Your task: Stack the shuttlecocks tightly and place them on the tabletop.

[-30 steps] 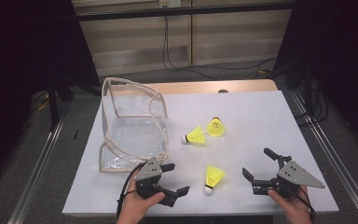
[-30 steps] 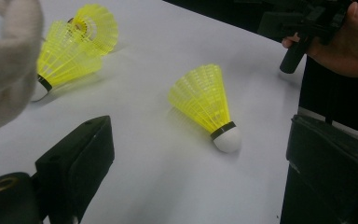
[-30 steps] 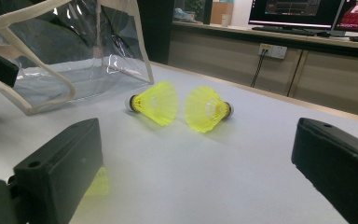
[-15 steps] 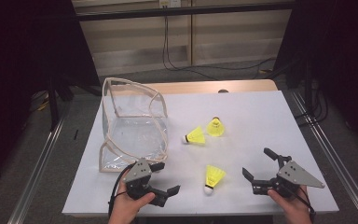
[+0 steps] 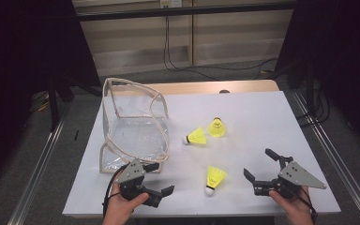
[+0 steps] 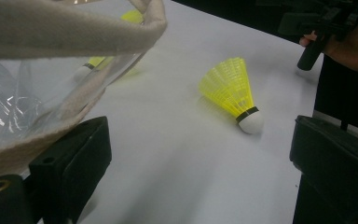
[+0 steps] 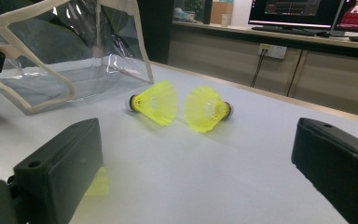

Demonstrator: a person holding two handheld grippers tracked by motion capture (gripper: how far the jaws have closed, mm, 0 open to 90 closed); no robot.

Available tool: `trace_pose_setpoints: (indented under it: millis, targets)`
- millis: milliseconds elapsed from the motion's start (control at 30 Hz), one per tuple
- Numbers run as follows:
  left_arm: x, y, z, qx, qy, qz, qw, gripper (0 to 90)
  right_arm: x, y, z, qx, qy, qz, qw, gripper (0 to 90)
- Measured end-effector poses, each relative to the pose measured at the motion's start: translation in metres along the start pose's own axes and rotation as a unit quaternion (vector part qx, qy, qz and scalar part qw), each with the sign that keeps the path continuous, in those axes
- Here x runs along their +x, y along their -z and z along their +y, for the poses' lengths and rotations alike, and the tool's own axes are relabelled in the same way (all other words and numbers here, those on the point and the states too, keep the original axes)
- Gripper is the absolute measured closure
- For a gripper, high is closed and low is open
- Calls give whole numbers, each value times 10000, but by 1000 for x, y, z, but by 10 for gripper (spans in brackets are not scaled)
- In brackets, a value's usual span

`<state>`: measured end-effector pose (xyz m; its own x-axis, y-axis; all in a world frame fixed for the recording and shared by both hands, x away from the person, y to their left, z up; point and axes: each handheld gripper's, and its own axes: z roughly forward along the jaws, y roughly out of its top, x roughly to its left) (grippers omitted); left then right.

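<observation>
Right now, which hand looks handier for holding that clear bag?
Left, probably. The left hand-held gripper sits right at the clear bag with its jaws open; the right hand-held gripper lies beyond the nearest shuttlecock.

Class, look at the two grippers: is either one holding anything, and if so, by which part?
Nothing is held. The left gripper is open beside the clear bag, and the right gripper is open on the white table. All three shuttlecocks lie free.

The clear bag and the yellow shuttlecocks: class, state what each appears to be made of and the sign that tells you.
Clear bag: likely soft glossy plastic film, see-through, creased, catching glare; its beige edging looks like woven fabric tape.
Yellow shuttlecocks, such as the nearest one: skirt seems moulded translucent plastic with ribbed slats; white rounded tip looks matte, perhaps foam or cork.
</observation>
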<state>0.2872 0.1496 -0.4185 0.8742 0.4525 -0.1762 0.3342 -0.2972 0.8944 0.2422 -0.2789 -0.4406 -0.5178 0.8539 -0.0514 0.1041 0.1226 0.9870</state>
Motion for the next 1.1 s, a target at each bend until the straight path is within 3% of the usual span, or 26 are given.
trace_pose_setpoints:
  millis: [1100]
  targets:
    - [17,27,-9,-96,46,292,9995,42,1,0,0,20,-6,-15,10000,13]
